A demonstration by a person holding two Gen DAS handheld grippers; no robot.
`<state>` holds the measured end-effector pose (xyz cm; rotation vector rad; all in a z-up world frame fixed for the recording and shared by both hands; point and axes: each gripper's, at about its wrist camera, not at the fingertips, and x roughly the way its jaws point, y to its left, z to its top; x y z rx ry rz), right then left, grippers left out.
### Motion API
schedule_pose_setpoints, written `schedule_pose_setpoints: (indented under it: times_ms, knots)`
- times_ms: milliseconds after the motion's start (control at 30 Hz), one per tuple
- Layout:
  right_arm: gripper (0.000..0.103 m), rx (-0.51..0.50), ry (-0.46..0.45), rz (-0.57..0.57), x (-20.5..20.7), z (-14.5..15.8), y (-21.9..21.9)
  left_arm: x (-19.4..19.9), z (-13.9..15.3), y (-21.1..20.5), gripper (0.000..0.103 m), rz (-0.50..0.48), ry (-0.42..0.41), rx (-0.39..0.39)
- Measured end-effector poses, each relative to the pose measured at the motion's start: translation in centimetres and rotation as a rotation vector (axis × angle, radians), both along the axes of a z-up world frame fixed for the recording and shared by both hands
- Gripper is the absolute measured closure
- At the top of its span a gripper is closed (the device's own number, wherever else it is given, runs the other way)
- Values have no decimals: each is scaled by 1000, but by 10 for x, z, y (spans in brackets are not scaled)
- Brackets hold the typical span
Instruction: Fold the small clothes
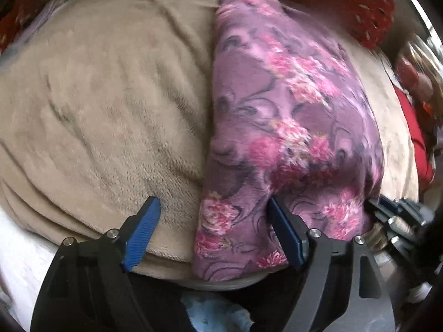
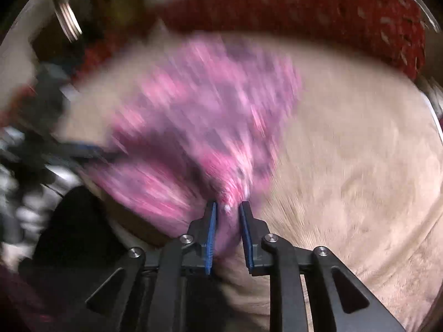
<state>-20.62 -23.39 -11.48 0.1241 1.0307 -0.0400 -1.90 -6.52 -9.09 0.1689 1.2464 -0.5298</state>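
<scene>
A purple fleece garment with pink flowers (image 1: 279, 127) lies folded lengthwise on a beige plush blanket (image 1: 105, 105). My left gripper (image 1: 211, 207) is open, with its near left corner between the blue pads; one pad (image 1: 144, 229) rests on the blanket, the other (image 1: 285, 229) on the garment. My right gripper (image 2: 227, 207) is shut on a bunched corner of the garment (image 2: 199, 127), which is blurred by motion. The right gripper also shows in the left wrist view (image 1: 393, 213) at the garment's near right corner.
A dark red patterned cover (image 1: 346, 2) lies beyond the blanket. Red cloth and clutter (image 1: 415, 127) sit at the right. The blanket's near edge (image 1: 166, 262) drops off just in front of the left gripper.
</scene>
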Motion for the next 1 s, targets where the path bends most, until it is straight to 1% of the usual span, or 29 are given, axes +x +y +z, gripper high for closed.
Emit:
schedule_pose_setpoints:
  times_ms: [33, 67, 100, 167, 233, 300, 333, 367, 433, 500, 533, 567, 600, 633, 667, 800, 867, 933, 1000]
  knots:
    - [80, 2, -27, 3, 0, -4, -2, -1, 3, 2, 22, 2, 5, -3]
    - [79, 17, -33, -12, 0, 0, -4, -4, 8, 6, 23, 0, 11, -12]
    - [78, 46, -24, -39, -1, 5, -8, -8, 13, 12, 23, -2, 5, -22]
    - [74, 65, -56, -55, -11, 26, -9, -18, 24, 21, 23, -8, -30, -33]
    - [74, 41, -91, -32, -24, 47, -8, -32, 35, 28, 23, -16, -84, -42]
    - [66, -3, -96, -8, -36, 61, 1, -49, 41, 31, 23, -27, -128, -32]
    - [59, -39, -94, 5, -42, 66, 6, -55, 42, 32, 23, -33, -136, -30]
    - [55, -85, -88, 21, -50, 73, 11, -60, 43, 34, 23, -41, -145, -29]
    - [54, -221, -69, 71, -57, 80, 25, -75, 47, 35, 23, -50, -173, -23]
    - [43, -433, -57, 113, -70, 84, 41, -86, 50, 38, 23, -56, -192, -30]
    - [32, -509, -55, 117, -72, 82, 44, -88, 51, 38, 23, -59, -197, -31]
    - [27, -561, -60, 113, -76, 81, 48, -83, 54, 34, 23, -62, -201, -33]
    - [27, -567, -73, 105, -79, 80, 51, -85, 57, 28, 23, -67, -207, -35]
    - [27, -542, -86, 94, -82, 79, 51, -89, 59, 29, 23, -70, -215, -33]
    - [27, -502, -101, 73, -84, 76, 52, -82, 59, 26, 23, -75, -222, -31]
    - [27, -328, -144, -42, -84, 56, 53, -93, 61, 27, 23, -89, -265, -17]
    - [27, -287, -151, -80, -80, 49, 60, -97, 62, 28, 23, -91, -282, -12]
    - [27, -241, -170, -125, -77, 48, 63, -100, 62, 30, 23, -91, -293, -11]
    - [25, -204, -184, -197, -74, 53, 63, -102, 62, 31, 23, -85, -301, -10]
